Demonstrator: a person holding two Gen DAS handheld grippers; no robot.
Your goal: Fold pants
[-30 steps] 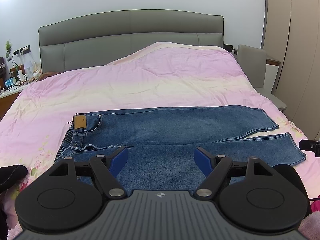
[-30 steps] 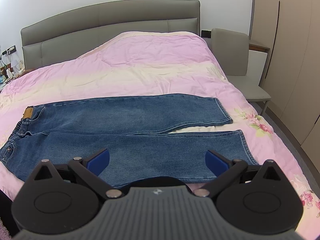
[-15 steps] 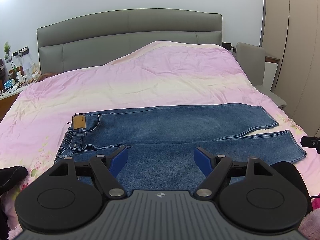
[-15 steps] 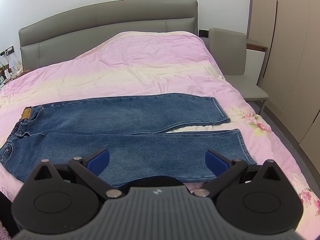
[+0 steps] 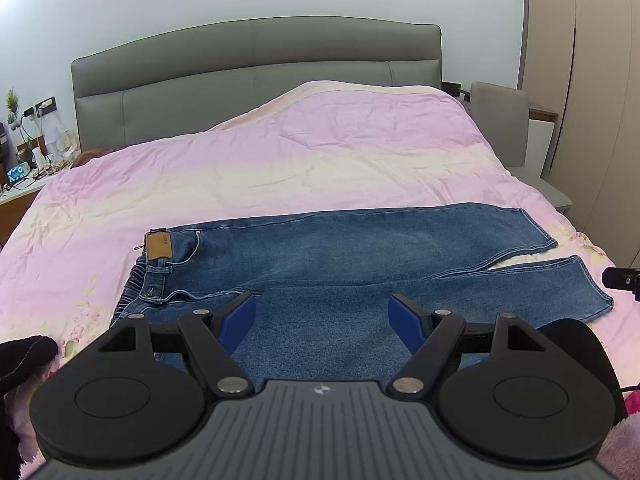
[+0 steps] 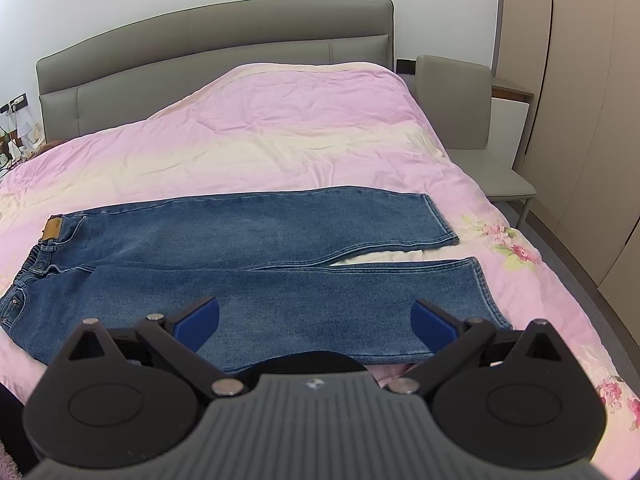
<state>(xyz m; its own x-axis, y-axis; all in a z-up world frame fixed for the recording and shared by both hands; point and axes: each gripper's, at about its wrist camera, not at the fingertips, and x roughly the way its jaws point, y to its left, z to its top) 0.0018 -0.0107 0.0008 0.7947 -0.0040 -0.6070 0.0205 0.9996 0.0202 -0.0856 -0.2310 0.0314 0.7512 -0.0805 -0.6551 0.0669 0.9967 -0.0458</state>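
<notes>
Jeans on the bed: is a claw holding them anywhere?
No. The jeans lie flat; the left claw and right claw are both open, holding nothing.

The tan patch point(image 5: 159, 246) on the jeans' point(image 5: 360, 264) waistband carried print too small to read; nothing else bore legible text.
</notes>
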